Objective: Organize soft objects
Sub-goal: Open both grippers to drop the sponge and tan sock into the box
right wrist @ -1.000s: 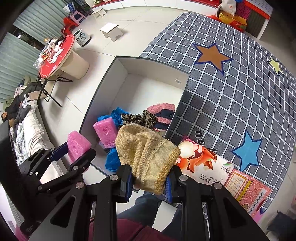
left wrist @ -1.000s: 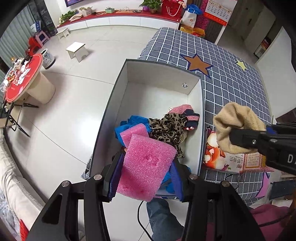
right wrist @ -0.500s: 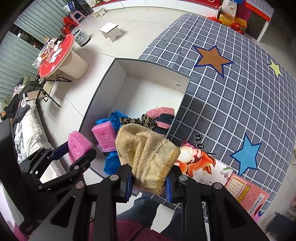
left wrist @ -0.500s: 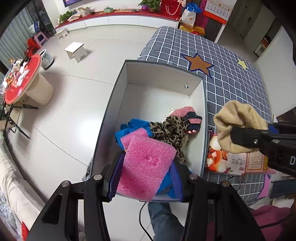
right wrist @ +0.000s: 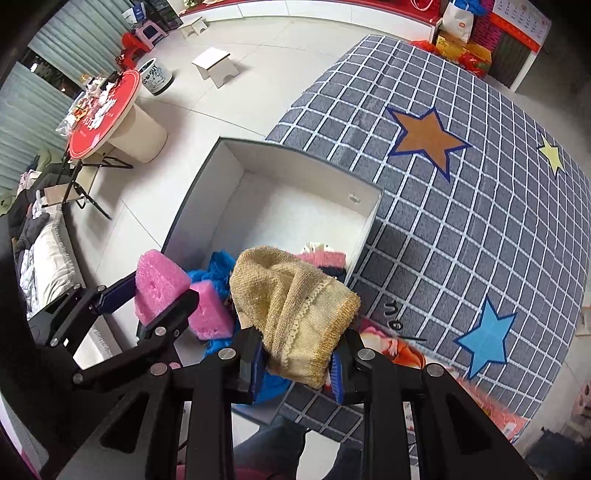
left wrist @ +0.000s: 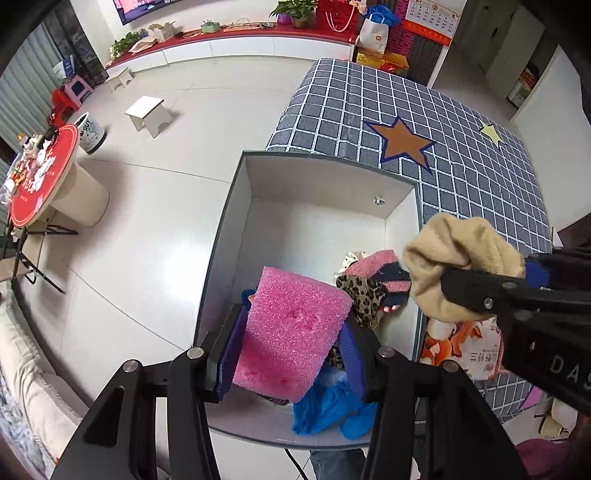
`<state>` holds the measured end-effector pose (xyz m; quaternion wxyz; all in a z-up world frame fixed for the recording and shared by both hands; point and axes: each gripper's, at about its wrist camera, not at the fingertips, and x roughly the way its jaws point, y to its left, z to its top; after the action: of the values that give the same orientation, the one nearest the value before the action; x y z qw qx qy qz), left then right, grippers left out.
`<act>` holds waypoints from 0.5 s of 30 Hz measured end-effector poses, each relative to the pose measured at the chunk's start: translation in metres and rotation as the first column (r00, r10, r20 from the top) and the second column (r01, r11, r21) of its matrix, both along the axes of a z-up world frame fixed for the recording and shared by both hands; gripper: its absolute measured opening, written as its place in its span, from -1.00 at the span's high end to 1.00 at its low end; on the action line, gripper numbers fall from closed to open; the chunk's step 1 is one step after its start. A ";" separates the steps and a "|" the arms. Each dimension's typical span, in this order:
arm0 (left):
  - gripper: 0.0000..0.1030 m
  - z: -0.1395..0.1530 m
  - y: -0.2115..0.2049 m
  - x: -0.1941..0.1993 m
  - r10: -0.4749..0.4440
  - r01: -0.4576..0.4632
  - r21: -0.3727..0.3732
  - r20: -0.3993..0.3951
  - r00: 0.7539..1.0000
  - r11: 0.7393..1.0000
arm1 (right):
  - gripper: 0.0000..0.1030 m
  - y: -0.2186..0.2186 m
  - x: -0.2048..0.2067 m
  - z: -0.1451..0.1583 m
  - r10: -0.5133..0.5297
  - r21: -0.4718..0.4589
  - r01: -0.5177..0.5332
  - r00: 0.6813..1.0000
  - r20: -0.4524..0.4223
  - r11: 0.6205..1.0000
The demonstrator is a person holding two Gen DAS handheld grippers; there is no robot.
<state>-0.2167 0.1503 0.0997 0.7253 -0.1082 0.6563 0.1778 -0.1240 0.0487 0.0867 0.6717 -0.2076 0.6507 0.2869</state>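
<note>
Left view, left gripper [left wrist: 291,354]: pinches one pink sponge [left wrist: 291,332], above the box's [left wrist: 218,258] near end.
Left view, box: far half bare and roomy; soft things heaped at its near end.
Left view, writing: "DAS" on the right gripper [left wrist: 480,291].
Right view, right gripper [right wrist: 297,363]: squeezes one tan cloth [right wrist: 295,310], over the box's [right wrist: 192,206] near right rim.
Right view, count: two pink sponges, one lying inside the box.

Second pink sponge [right wrist: 209,314] half behind left claw [right wrist: 162,295]; calendar [left wrist: 430,16] cut off
</note>
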 end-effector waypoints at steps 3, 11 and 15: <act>-0.01 -0.007 0.001 0.003 0.002 -0.002 -0.005 -0.016 1.000 1.000 | 0.45 0.003 0.004 -0.003 0.000 -0.006 0.000 1.000 -0.001 1.000; -0.02 -0.014 0.004 0.007 0.007 -0.007 -0.013 -0.036 0.999 1.000 | 0.45 0.003 0.012 -0.011 -0.009 -0.026 0.009 1.000 -0.009 1.000; -0.02 -0.016 0.007 0.010 0.008 -0.008 -0.011 -0.041 0.999 1.000 | 0.45 0.002 0.014 -0.014 -0.011 -0.035 0.011 1.000 -0.011 0.999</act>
<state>-0.2067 0.1572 0.0842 0.7105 -0.1111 0.6714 0.1792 -0.1098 0.0504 0.0724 0.6660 -0.2142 0.6604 0.2729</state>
